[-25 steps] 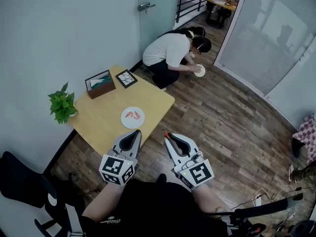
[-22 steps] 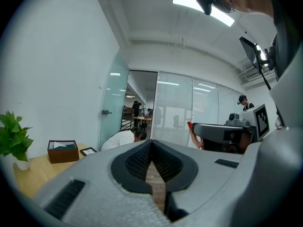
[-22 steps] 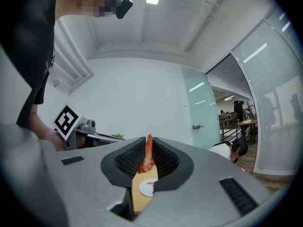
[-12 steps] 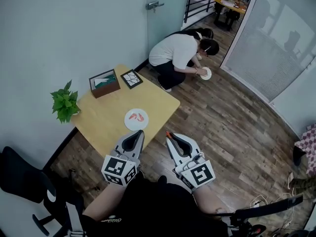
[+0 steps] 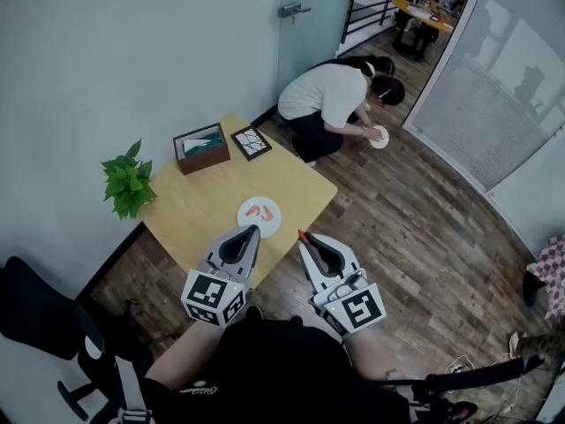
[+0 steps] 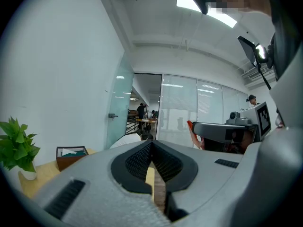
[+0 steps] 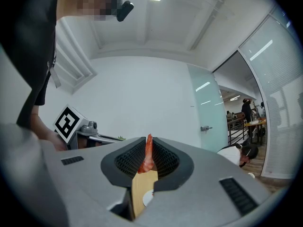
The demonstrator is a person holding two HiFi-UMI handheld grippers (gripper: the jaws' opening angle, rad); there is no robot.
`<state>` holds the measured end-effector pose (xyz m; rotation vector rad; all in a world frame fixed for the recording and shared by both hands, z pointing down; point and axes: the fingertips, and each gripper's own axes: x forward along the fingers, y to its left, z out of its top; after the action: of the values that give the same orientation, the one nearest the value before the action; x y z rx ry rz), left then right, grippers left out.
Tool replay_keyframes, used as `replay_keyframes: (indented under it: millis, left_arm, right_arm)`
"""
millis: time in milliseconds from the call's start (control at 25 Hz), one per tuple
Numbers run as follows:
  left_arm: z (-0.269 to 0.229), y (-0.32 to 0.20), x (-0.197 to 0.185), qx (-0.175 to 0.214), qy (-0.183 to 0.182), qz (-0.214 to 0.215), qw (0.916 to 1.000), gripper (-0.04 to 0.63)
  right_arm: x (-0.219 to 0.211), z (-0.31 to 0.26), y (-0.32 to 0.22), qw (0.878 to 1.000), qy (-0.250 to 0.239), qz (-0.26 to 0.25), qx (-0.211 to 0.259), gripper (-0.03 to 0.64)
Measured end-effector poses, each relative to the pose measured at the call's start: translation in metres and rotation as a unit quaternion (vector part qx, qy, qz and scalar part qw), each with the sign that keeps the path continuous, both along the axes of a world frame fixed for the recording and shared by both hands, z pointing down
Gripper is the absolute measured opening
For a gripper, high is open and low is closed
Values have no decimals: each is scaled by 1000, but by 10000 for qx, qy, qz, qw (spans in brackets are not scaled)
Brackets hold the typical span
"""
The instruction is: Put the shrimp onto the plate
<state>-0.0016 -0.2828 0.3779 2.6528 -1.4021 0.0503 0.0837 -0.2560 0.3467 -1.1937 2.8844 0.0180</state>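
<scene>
A white plate [image 5: 244,221] lies near the front edge of the yellow table [image 5: 212,203], with orange shrimp [image 5: 259,209] on it. My right gripper [image 5: 305,237] hovers over the floor just right of the table's corner, shut on an orange shrimp [image 7: 147,159] whose tip pokes out beyond the jaws [image 5: 301,233]. In the right gripper view the plate [image 7: 147,199] shows small below the jaws. My left gripper [image 5: 251,230] is shut and empty, its tip at the plate's near rim. In the left gripper view, the left gripper [image 6: 152,150] has its pads touching.
On the table stand a potted plant [image 5: 129,183], a brown box [image 5: 200,147] and a black-framed picture [image 5: 251,141]. A person [image 5: 335,95] crouches on the wood floor beyond the table with another white plate [image 5: 379,136]. A black chair [image 5: 35,312] is at my left.
The table and plate have drawn nearer to both grippers, and the left gripper's tip now reaches the plate's rim. Both grippers stay shut, the right one still holding the shrimp.
</scene>
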Motion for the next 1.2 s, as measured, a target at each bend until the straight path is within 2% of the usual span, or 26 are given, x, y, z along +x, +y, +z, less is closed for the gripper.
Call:
replay_keyframes:
  millis: [240, 560, 1120, 1200]
  left_arm:
    - [4, -5, -12, -53, 30, 18, 10000, 0]
    - [16, -8, -19, -228, 77, -21, 9997, 2]
    - [70, -8, -25, -914, 178, -64, 9956, 0]
    - [80, -10, -26, -1001, 189, -62, 9948, 0]
  right_arm:
    - [-17, 1, -6, 10000, 31, -69, 0, 43]
    - [-27, 14, -11, 9995, 137, -158, -230, 43]
    - [-43, 59, -17, 9965, 103, -295, -774, 43]
    - [-44, 74, -18, 9949, 213, -292, -945, 43]
